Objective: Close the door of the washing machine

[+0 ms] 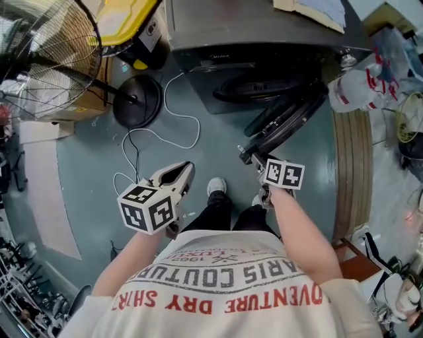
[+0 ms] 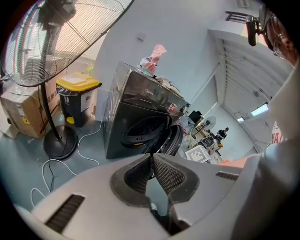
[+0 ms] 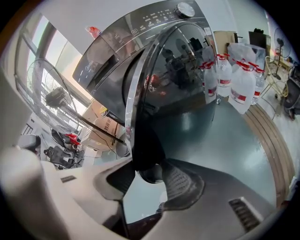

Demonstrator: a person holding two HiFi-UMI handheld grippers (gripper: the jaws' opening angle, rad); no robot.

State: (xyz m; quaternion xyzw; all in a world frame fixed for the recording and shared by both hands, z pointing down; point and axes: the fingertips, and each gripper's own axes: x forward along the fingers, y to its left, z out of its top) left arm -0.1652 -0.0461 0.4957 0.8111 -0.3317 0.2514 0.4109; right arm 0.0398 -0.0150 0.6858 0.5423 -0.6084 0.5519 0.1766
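Note:
The dark grey front-loading washing machine (image 1: 264,39) stands at the top of the head view, its drum opening showing. Its round door (image 1: 291,119) hangs open, swung out toward me. My right gripper (image 1: 254,157) is at the door's outer rim. In the right gripper view the glossy door (image 3: 187,70) fills the middle, and its dark edge sits between the pads of that gripper (image 3: 145,171), which close on it. My left gripper (image 1: 188,168) hovers above the floor left of my feet, shut and empty. The left gripper view shows its tips (image 2: 152,157) meeting, with the machine (image 2: 136,117) ahead.
A standing fan (image 1: 39,59) with a round black base (image 1: 137,100) and a white cable (image 1: 178,125) lies left of the machine. A yellow-lidded bin (image 1: 125,20) is behind it. Plastic water jugs (image 1: 360,86) and a wooden floor strip (image 1: 350,171) are on the right.

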